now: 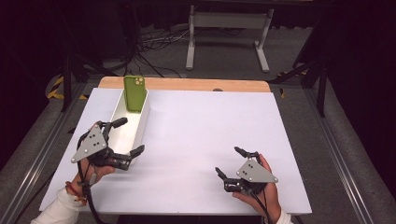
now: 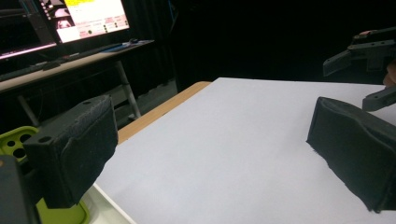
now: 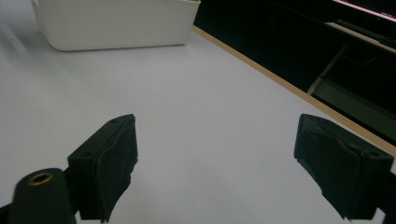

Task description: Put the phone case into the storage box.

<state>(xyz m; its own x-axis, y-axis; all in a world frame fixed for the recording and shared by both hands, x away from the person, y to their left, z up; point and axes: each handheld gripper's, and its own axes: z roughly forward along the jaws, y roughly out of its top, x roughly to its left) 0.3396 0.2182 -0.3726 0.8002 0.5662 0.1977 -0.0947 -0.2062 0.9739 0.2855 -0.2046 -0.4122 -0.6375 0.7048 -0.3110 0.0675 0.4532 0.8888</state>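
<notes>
Tools (image 1: 125,136) (image 1: 232,162) hover open over white table (image 1: 201,135), dark room.

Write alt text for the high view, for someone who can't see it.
A green phone stands upright at the far end of a long white bin on a white table. The left gripper sits open at the bin's near end, and the right gripper rests open on the table's right side.

High view: fixed overhead, looking forward and down across the whole white-covered wooden surface (image 1: 196,140), far off.
Left gripper view: low, close over the surface, facing across it past the white rectangular plastic bin (image 1: 133,123) toward the right gripper (image 2: 369,70).
Right gripper view: low, close, facing the bin (image 3: 116,23).
Shared: surface and bin.
</notes>
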